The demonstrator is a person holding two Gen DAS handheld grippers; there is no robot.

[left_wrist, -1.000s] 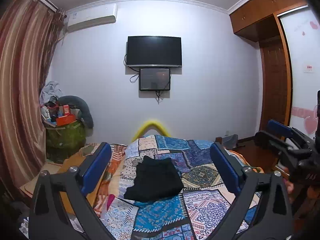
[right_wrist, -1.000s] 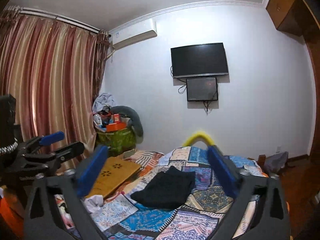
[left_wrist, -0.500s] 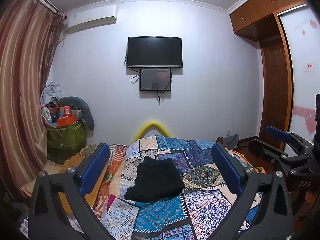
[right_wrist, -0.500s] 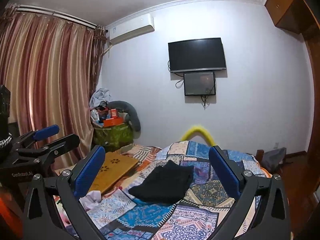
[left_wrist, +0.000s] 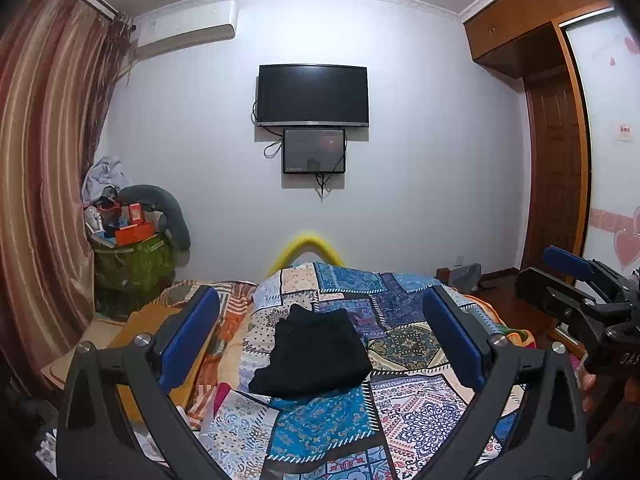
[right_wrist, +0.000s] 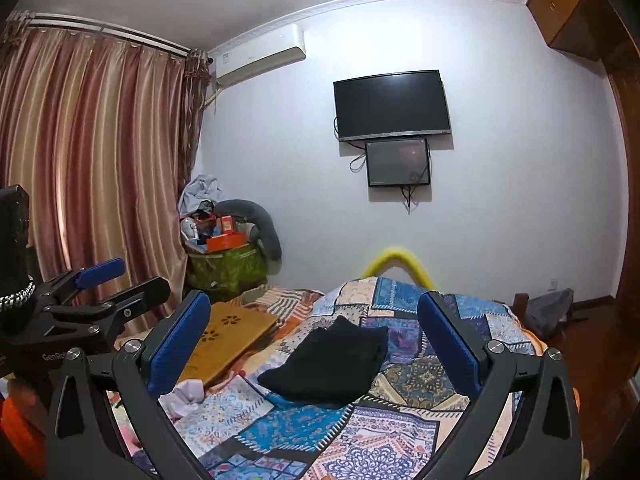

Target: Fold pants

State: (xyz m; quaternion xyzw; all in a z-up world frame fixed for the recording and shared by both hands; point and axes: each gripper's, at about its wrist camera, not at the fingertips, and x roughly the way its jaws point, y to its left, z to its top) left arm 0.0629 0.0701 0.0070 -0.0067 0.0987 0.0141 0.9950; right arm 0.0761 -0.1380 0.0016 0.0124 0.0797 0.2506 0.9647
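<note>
Black pants (left_wrist: 314, 354) lie folded into a compact rectangle on the patchwork bedspread (left_wrist: 404, 412); they also show in the right wrist view (right_wrist: 330, 362). My left gripper (left_wrist: 320, 340) is open and empty, held above and back from the pants. My right gripper (right_wrist: 316, 344) is open and empty too, also back from the pants. The right gripper shows at the right edge of the left wrist view (left_wrist: 576, 280), and the left gripper shows at the left edge of the right wrist view (right_wrist: 108, 284). Neither touches the cloth.
A wooden board (right_wrist: 228, 340) lies left of the pants on the bed. A green hamper (left_wrist: 132, 268) piled with boxes stands by the curtain (right_wrist: 92, 184). A yellow bed frame arch (left_wrist: 306, 246) rises at the foot. A wardrobe (left_wrist: 560, 152) stands at right.
Both grippers have drifted slightly, so the view shifts a little; the pants lie still. Both stay open.
</note>
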